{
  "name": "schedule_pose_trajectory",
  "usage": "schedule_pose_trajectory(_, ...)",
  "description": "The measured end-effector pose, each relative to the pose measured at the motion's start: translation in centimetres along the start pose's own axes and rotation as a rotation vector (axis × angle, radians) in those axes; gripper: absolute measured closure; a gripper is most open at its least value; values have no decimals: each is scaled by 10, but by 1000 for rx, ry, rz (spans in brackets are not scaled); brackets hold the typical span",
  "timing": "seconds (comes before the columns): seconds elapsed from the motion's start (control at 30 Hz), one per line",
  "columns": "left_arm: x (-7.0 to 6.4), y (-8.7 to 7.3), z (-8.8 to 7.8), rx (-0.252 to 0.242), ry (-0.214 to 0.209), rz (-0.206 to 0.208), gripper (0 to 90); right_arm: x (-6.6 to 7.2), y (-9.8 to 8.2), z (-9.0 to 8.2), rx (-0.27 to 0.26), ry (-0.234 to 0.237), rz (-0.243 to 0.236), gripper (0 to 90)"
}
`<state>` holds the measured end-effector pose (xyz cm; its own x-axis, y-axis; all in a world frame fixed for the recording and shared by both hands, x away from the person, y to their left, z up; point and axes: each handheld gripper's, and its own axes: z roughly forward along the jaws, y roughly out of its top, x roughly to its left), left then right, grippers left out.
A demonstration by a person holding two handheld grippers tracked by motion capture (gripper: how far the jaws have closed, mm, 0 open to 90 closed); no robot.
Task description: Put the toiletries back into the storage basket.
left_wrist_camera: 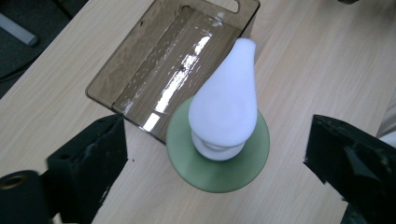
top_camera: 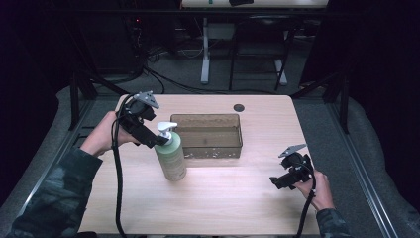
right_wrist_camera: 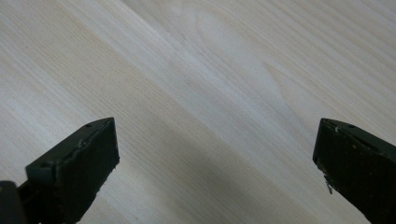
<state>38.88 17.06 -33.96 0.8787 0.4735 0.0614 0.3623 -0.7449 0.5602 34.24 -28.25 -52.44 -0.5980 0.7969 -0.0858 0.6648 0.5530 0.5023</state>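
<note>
A pale green pump bottle with a white pump head stands upright on the wooden table, just left of the front corner of an empty brown see-through bin. My left gripper hangs over the bottle from the left and is open. In the left gripper view its jaws flank the pump head and the green shoulder without touching them, and the bin lies beyond. My right gripper sits low near the table's front right, open, with bare wood between its jaws.
A dark round hole sits in the tabletop behind the bin. Light wood spreads in front of the bottle and bin. Cables trail from both grippers toward the front edge. Desk legs and wires stand on the floor beyond the table.
</note>
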Motion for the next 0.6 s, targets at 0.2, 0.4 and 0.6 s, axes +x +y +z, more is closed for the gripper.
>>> schedule_pose_trajectory(0.2,-2,9,2,32,-17,22,317,0,0,0,5,3,1,0)
schedule_pose_trajectory(0.4,-1,16,5,71,-28,35,445,0,0,1,11,7,-4,1)
schedule_pose_trajectory(0.6,0,20,7,96,-19,38,559,0,0,1,13,7,-6,2)
